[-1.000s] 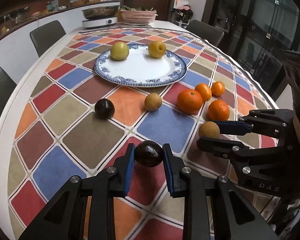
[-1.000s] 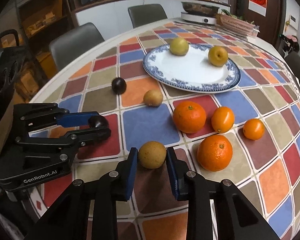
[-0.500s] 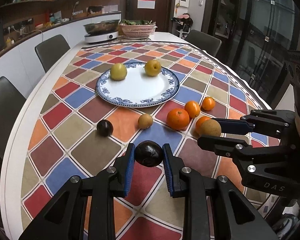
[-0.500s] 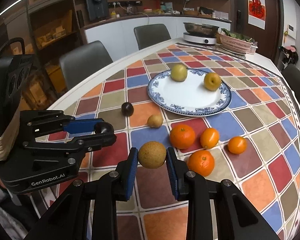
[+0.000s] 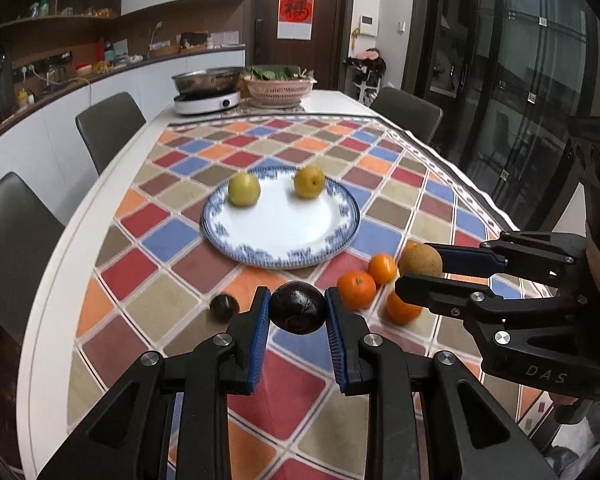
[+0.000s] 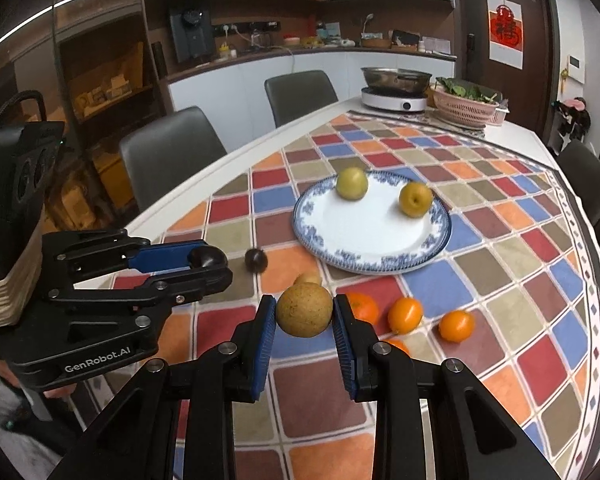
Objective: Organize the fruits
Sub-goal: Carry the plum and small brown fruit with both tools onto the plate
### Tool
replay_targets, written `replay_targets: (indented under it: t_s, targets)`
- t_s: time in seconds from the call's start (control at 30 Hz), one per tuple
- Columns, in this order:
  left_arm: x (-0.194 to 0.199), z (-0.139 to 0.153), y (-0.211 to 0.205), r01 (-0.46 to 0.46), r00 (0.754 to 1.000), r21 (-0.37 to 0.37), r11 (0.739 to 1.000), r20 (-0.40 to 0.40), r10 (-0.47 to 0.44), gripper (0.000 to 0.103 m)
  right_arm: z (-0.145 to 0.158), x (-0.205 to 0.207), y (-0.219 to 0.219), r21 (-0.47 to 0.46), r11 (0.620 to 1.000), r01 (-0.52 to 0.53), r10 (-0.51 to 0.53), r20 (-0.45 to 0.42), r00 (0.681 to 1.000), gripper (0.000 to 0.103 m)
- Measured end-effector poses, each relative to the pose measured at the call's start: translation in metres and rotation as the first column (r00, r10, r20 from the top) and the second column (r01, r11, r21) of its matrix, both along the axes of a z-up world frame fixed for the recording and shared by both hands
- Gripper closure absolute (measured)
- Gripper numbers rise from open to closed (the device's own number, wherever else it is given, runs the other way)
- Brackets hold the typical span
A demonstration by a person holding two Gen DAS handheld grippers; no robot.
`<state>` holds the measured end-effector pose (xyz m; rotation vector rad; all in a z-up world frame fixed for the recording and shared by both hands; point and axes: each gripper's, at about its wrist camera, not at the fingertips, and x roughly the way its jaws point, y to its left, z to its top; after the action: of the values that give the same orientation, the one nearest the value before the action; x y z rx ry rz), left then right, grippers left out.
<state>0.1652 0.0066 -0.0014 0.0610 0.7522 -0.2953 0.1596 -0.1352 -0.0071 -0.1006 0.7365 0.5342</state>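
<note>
Two on the plate: two yellow pears (image 5: 243, 194) (image 5: 309, 182) sit at the far side of the blue-rimmed plate (image 5: 284, 258), apart from each other; the near part of the plate is bare.
Carried: one dark round fruit (image 5: 298, 307) and one brown russet pear (image 6: 304, 310), both lifted off the checkered tablecloth (image 5: 160, 236) on the near side of the plate.
Left on the cloth: a second dark fruit (image 5: 224, 307) near-left of the plate, a small brown pear (image 6: 308, 279) peeking behind the held one, and four oranges (image 6: 456, 325) clustered near-right of the plate.
Progress: my estimate is early, with most fruit not yet sorted.
Left gripper (image 5: 298, 320): blue pads pinch the dark fruit from both sides; fingers aim forward toward the plate, held level above the cloth.
Right gripper (image 6: 304, 322): pads pinch the russet pear likewise, raised above the cloth, aimed at the plate, beside the left gripper with a gap between them.
Next, as a judgement: carry both forward and set them down on the bare part of the plate.
</note>
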Motion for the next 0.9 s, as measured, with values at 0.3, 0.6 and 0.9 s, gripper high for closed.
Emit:
replay_targets:
  t_s: [0.3, 0.6, 0.9]
  targets:
    - [0.027, 0.02, 0.0, 0.016, 0.999, -0.008, 1.0, 0.042, -0.015, 0.075, 0.022, 0.027, -0.005, 0.021, 0.999, 0.042, -0.043, 0.027, 0.999, 0.073]
    - [0.065, 0.027, -0.002, 0.023, 0.998, -0.006, 1.0, 0.06, -0.023, 0.075, 0.035, 0.057, -0.007, 0.0, 0.998, 0.061, -0.061, 0.055, 0.997, 0.073]
    - [0.113, 0.024, 0.0, 0.028, 0.999, -0.027, 0.999, 0.024, -0.027, 0.075, 0.037, 0.104, -0.008, -0.008, 0.997, 0.076, -0.076, 0.037, 0.996, 0.073]
